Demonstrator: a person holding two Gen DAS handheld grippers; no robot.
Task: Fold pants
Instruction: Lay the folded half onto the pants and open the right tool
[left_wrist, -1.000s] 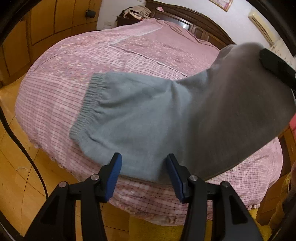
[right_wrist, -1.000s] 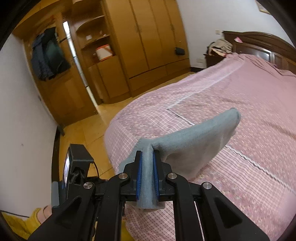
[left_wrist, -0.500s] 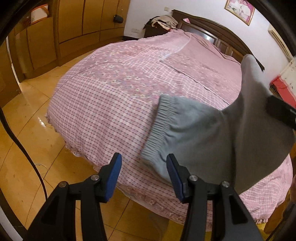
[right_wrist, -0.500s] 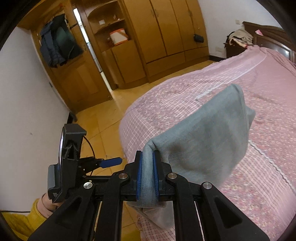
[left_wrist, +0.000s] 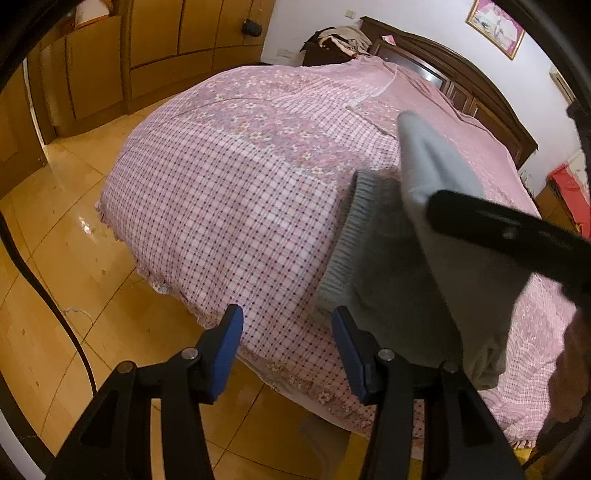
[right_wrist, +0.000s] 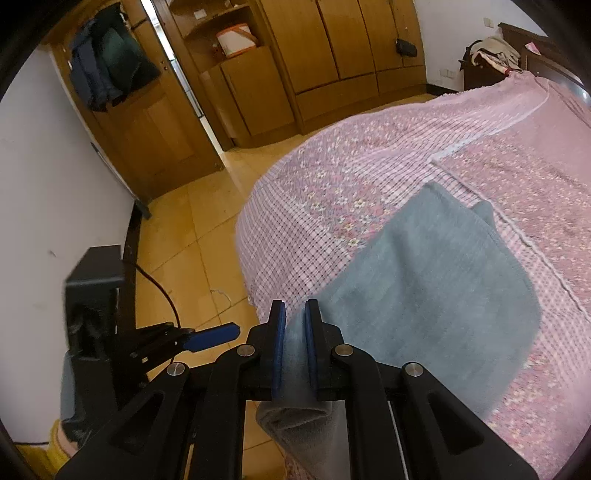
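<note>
Grey pants go down on a pink checked bed, one gripper clamped on the cloth, the other standing empty.

The right gripper (right_wrist: 294, 349) has its jaws nearly closed on a bunched edge of the grey pants (right_wrist: 436, 280), which drape from the pads onto the near corner of the bed (right_wrist: 332, 192). The left gripper (left_wrist: 286, 350) stands half open with nothing between its jaws, just left of the ribbed waistband (left_wrist: 345, 236). The knit looks soft, light and limp, likely to sag and crease; the thicker waistband or a doubled hem seems the surest place to pinch.
</note>
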